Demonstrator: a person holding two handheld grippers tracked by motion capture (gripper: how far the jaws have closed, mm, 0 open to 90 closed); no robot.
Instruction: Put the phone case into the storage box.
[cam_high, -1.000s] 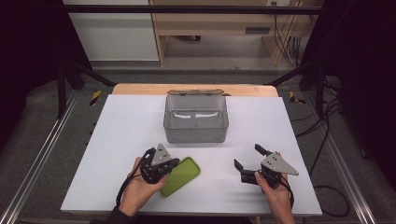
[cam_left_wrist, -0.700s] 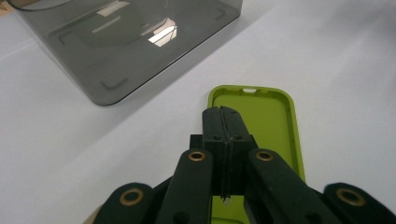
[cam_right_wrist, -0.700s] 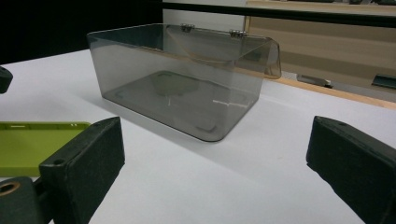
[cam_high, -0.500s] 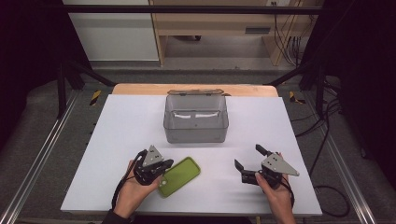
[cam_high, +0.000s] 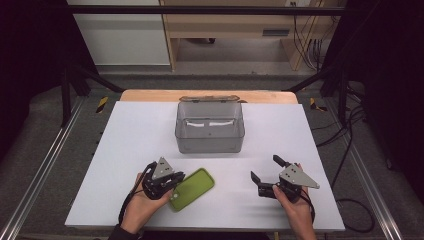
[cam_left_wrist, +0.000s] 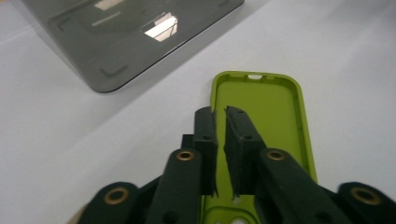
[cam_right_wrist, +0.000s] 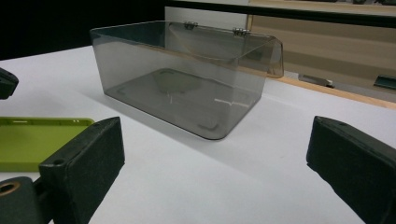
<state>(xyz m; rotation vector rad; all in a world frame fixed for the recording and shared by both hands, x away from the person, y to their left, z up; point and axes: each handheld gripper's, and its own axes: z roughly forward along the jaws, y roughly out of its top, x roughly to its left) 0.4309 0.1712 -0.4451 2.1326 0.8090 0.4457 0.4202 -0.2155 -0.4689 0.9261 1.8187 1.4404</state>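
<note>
- On the white worktop (cam_high: 130, 130), near its front edge, lies the green case (cam_high: 192, 189), open side up.
- The case lies flat and a bit slanted, in front of the box (cam_high: 210, 131) and apart from it.
- The left gripper (cam_left_wrist: 219, 126) is over the case's near end. Its jaws have just opened a little, and a thin gap shows between them. They are not pinching the case.
- A hand (cam_high: 140, 207) holds that gripper at the case's left end.
- The box is clear and grey, with its lid swung back.
- The right gripper (cam_high: 263, 175) is off to the right, well apart from the case. Its jaws are spread wide, with nothing between them.
</note>
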